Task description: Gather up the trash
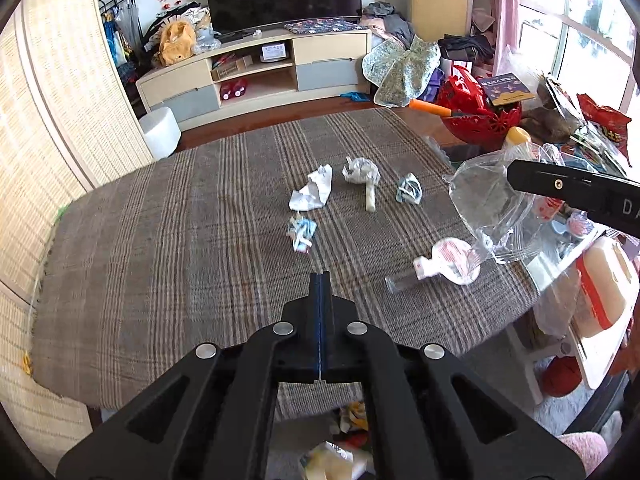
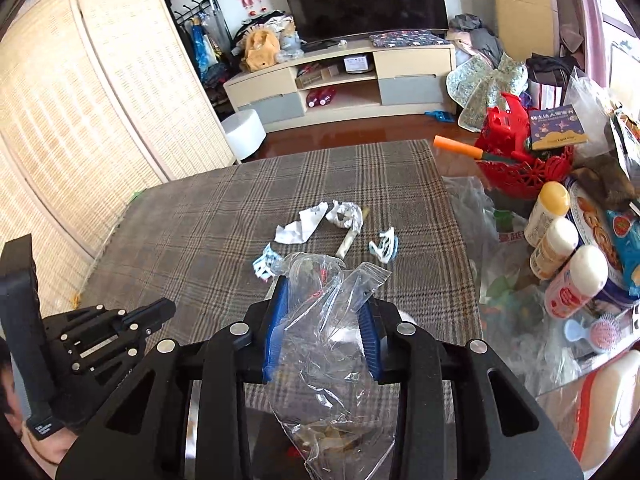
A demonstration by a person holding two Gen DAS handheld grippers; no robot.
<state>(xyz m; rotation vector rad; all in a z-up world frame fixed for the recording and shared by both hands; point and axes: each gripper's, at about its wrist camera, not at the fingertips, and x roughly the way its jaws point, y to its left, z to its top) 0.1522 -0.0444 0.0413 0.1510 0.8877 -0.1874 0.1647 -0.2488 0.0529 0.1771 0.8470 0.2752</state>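
Several bits of trash lie on the plaid cloth (image 1: 160, 240): a white crumpled paper (image 1: 312, 194), a grey wad with a stick (image 1: 362, 176), a blue-white wrapper (image 1: 409, 190), a small blue-pink wrapper (image 1: 302, 234) and a small bottle with a round label (image 1: 436, 266). My left gripper (image 1: 320, 276) is shut and empty, just short of the small wrapper. My right gripper (image 2: 324, 292) has its jaws apart around a clear plastic bag (image 2: 332, 344) that holds some scraps; it also shows at the right in the left wrist view (image 1: 492, 208).
The table's right side is crowded with bottles (image 2: 560, 248), a red basket (image 2: 516, 160), snack bags and a book. A TV stand (image 1: 260, 68) and a white stool (image 1: 162, 130) stand beyond. More trash lies on the floor below (image 1: 344, 452).
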